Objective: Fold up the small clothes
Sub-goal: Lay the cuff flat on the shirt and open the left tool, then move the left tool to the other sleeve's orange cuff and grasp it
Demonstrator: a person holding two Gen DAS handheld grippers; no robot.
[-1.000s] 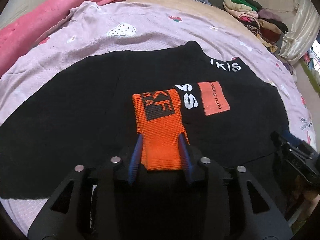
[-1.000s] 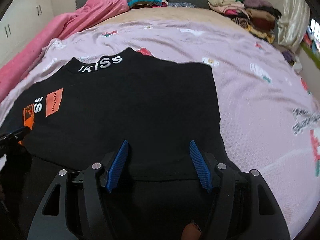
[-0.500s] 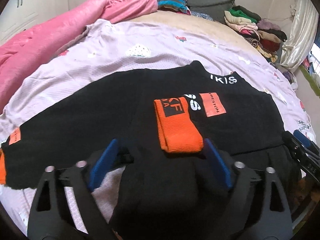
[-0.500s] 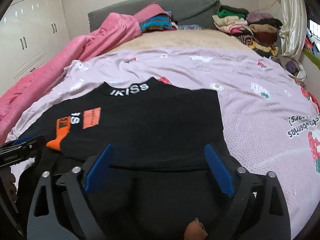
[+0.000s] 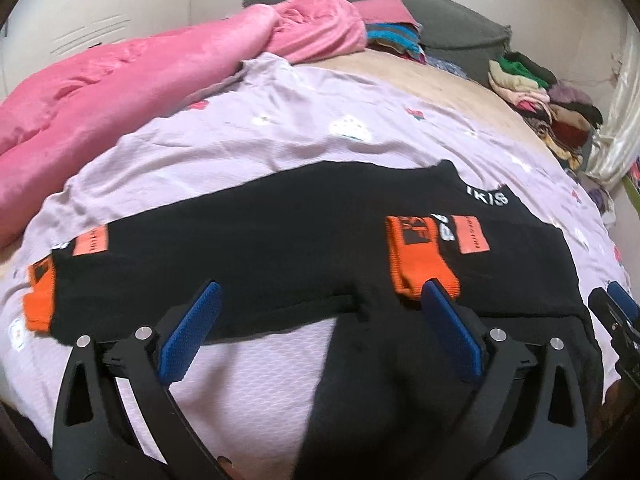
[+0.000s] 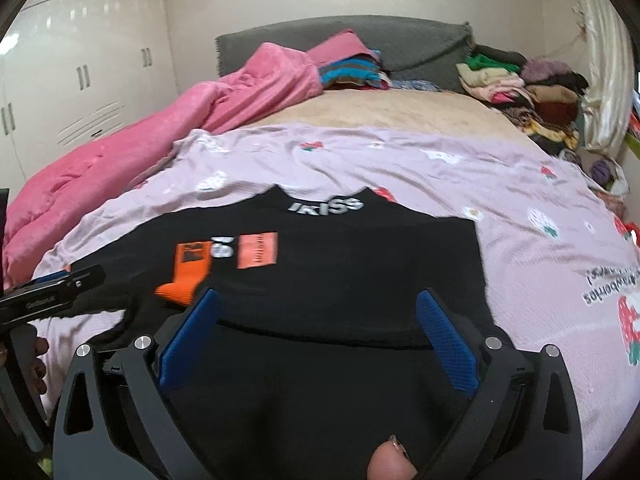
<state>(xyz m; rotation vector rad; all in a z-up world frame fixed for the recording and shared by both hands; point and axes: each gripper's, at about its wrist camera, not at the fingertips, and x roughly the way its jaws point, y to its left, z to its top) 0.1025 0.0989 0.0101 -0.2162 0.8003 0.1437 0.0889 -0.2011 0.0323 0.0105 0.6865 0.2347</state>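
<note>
While the black top [image 5: 288, 240] is lying flat on the lilac sheet [image 5: 224, 144] of the bed, both grippers are hanging above its near edge. The left gripper [image 5: 316, 336] is showing its two blue pads [image 5: 188, 332] spread far apart, and its jaws are opening. Nothing is pinched between them; only the black cloth and a bit of sheet are showing down below. The right gripper [image 6: 320, 336] is also opening its jaws wide, with its blue pads [image 6: 448, 344] far apart and nothing held, and the folded black cloth is lying under them.

One sleeve is lying folded over the front of the top, and its orange cuff [image 5: 420, 256] is sitting just beside an orange patch [image 5: 470, 234] and some white letters. The other sleeve is stretching out to the left side, and its orange cuff [image 5: 40, 300] is resting near the edge of the sheet. White letters are showing on the neck band [image 6: 326, 206].

A big pink blanket [image 5: 120, 88] is lying bunched up along the left side of the bed. A pile of clothes [image 6: 524, 92] is sitting at the far right corner, and a grey headboard [image 6: 400, 44] is standing at the back. In the right wrist view, a fingertip [image 6: 390, 462] is peeking in at the bottom.
</note>
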